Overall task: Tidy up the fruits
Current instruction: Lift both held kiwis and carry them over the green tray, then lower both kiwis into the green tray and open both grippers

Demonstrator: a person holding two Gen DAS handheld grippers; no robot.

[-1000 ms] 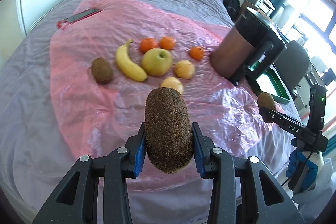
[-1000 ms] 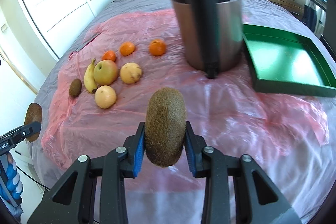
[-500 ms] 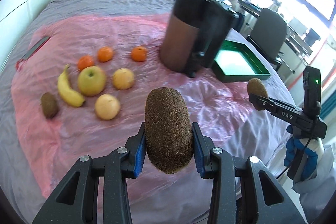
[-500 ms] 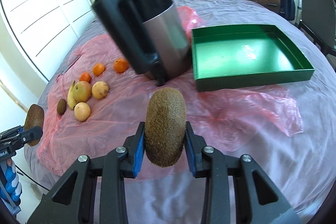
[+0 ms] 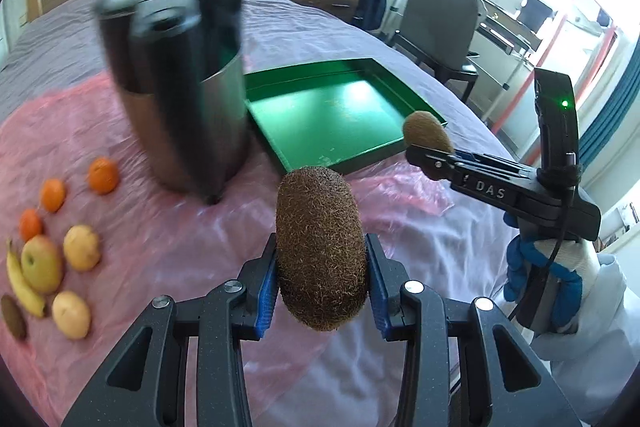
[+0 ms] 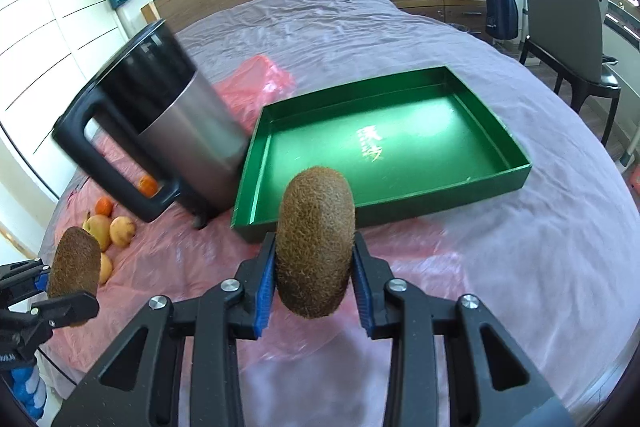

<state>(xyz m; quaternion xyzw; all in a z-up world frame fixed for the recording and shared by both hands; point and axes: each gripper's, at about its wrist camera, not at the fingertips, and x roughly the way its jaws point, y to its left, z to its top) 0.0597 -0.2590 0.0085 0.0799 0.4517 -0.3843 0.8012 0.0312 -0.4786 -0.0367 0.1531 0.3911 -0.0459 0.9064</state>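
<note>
My left gripper (image 5: 322,281) is shut on a brown kiwi (image 5: 320,247), held upright above the pink plastic sheet (image 5: 168,239). My right gripper (image 6: 314,273) is shut on a second kiwi (image 6: 314,241), held just in front of the green tray (image 6: 516,147). The tray lies on the bed and looks empty. Each gripper shows in the other's view, the right one (image 5: 430,143) near the tray's front corner, the left one (image 6: 74,275) at the far left. A third kiwi (image 5: 12,317), a banana (image 5: 22,287), an apple (image 5: 42,263) and several oranges lie at the left on the sheet.
A tall steel and black kettle (image 5: 180,87) stands between the fruit group and the tray. A grey bedspread (image 6: 540,287) covers the bed. A chair (image 6: 568,23), drawers and a backpack stand beyond the bed's right side.
Both grippers have swung right, away from the fruit group and toward the green tray, each still holding its kiwi. The tray is now close ahead of the right gripper.
</note>
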